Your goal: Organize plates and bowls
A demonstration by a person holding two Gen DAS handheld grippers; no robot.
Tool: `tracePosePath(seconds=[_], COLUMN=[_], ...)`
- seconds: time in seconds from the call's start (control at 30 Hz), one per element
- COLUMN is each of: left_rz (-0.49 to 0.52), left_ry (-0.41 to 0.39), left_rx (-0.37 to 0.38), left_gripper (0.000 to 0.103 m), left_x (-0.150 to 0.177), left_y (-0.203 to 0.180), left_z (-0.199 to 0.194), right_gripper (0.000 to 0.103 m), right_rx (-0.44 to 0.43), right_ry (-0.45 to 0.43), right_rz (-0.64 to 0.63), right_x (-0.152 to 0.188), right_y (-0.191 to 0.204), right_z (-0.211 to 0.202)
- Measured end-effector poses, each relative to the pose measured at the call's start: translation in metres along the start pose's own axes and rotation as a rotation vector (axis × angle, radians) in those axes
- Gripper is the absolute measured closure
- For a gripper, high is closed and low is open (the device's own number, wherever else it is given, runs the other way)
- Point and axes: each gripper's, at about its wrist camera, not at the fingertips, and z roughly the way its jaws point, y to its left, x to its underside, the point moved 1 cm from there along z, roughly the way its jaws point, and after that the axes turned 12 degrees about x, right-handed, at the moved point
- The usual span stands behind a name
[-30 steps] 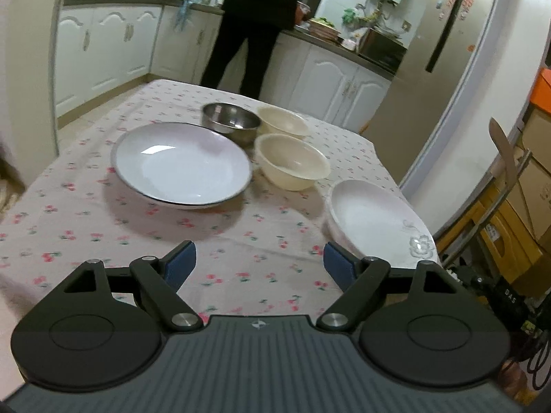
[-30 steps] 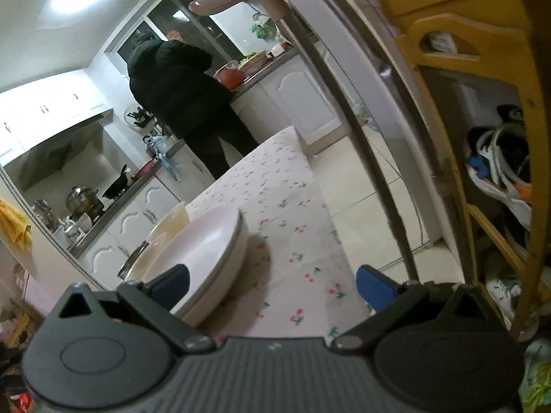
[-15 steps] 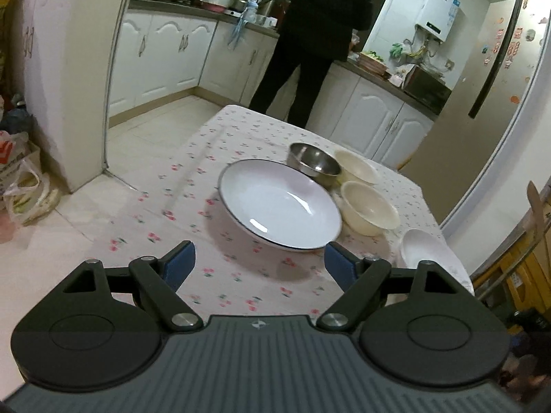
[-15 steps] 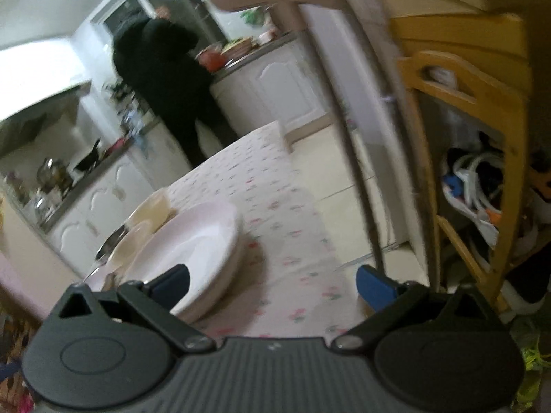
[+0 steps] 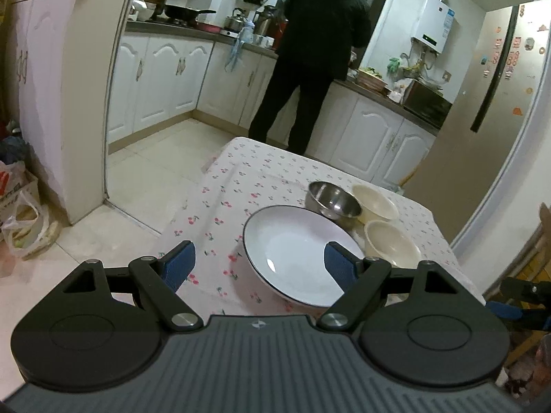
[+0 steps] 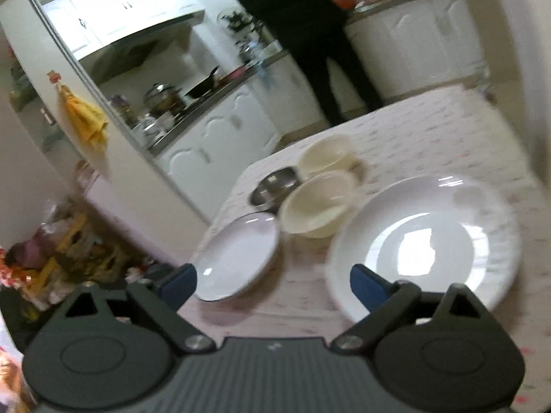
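Since the earlier frame, both grippers have been pulled back from the table (image 5: 275,165), and the white plate (image 6: 427,244) is now fully seen from the right wrist. Left gripper (image 5: 260,263) and right gripper (image 6: 273,282) are held spread, empty. The dark-rimmed plate (image 5: 296,258), steel bowl (image 5: 332,201) and two cream bowls (image 5: 392,244) are clustered together on the cloth.

R gripper (image 6: 273,280) fingers spread wide, nothing held, above worktop (image 6: 430,130). White plate (image 6: 427,244) at right, dark-rimmed plate (image 6: 237,258) left, 2 cream bowls (image 6: 318,206) + steel bowl (image 6: 273,187) behind. Img blurry.
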Motion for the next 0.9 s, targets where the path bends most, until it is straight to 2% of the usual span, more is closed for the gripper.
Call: tracePosePath(seconds=[0.17, 0.4, 0.57, 0.9], left_rz=[-0.051, -0.088, -0.122, -0.150], left_ry=[0.002, 0.041, 0.049, 0.066], left_rx=[0.036, 0.074, 0.094, 0.111], left_gripper=[0.002, 0.001, 0.000, 0.000], left_x=[0.003, 0.011, 0.011, 0.010], left_y=[0.011, 0.021, 0.027, 0.028], left_z=[0.023, 0.057, 0.071, 0.090], right_gripper=[0.011, 0.009, 0.003, 0.002], right_rx=[-0.061, -0.078, -0.070, -0.044], right_ry=[0.067, 0.143, 0.128, 0.115], right_rz=[0.002, 0.001, 0.036, 0.068], right_x=[0.001, 0.007, 0.000, -0.008], right_y=[0.026, 0.048, 0.052, 0.053], right_z=[0.047, 0.096, 0.111, 0.143])
